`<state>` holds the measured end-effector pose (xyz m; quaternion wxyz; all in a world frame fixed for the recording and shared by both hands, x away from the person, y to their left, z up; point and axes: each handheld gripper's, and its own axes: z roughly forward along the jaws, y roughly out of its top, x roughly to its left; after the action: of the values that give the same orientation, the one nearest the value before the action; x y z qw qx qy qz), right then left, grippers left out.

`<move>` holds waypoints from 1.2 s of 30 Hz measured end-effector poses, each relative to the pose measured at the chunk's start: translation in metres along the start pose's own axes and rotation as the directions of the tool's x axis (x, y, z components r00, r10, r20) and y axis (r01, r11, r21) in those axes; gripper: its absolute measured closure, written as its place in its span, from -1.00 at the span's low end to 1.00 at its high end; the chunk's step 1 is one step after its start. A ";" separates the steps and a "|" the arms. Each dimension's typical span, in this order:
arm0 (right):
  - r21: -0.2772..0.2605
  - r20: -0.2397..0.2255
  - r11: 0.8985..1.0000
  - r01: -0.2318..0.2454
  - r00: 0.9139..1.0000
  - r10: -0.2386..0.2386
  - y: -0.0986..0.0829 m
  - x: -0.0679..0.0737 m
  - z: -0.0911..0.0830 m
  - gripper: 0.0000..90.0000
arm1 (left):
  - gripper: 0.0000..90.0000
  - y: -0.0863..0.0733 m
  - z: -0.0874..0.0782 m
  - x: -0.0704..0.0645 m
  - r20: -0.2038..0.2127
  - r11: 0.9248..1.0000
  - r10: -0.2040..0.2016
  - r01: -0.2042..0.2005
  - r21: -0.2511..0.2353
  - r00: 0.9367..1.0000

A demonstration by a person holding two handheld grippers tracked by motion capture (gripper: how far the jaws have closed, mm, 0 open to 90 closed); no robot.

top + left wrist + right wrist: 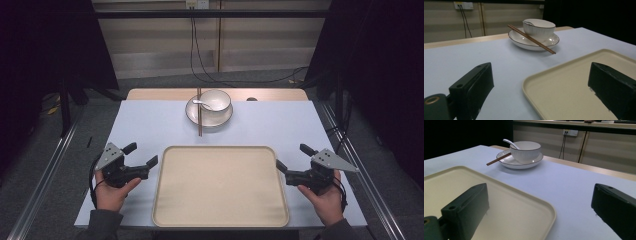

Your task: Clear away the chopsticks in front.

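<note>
Left tool [140, 154] and right tool [291, 157] flank the empty tray [220, 220], jaws wide, apparently poised to load it. Bowl [216, 100] with spoon [202, 104] sits on plate [220, 119] at the desk [145, 125] far edge; chopsticks [199, 120] lean across the rim.

One beige tray [220, 186]; one white bowl [215, 100]; one plate [209, 116]; one spoon [202, 104]; chopsticks [199, 116], one pair; two grippers: left [141, 154], right [292, 157].

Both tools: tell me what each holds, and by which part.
Nothing is held. The left tool and right tool are open, flanking the tray.
</note>
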<state>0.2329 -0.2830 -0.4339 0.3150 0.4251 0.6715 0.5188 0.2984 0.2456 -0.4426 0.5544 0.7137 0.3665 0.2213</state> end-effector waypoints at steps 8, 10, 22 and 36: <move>-0.001 -0.014 1.000 0.001 1.000 -0.001 0.000 -0.001 -0.001 -0.97 | -0.87 0.002 0.008 -0.005 -0.001 1.000 0.006 -0.006 0.019 1.000; 0.002 -0.015 1.000 0.004 1.000 -0.004 0.000 0.000 -0.002 -0.97 | -0.87 0.006 0.014 -0.007 0.003 1.000 0.013 -0.014 0.022 1.000; -0.012 -0.014 1.000 -0.012 1.000 0.011 -0.002 -0.002 -0.007 -0.97 | -0.87 0.025 0.057 -0.015 0.020 0.999 -0.010 0.009 0.042 1.000; -0.009 -0.040 1.000 0.005 0.999 -0.005 -0.003 0.002 -0.009 -0.96 | -0.83 0.048 0.118 -0.013 -0.008 0.994 -0.048 0.049 0.101 0.999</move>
<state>0.2236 -0.2851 -0.4341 0.3046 0.4114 0.6765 0.5294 0.3886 0.1560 -0.4299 0.5216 0.7311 0.3962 0.1910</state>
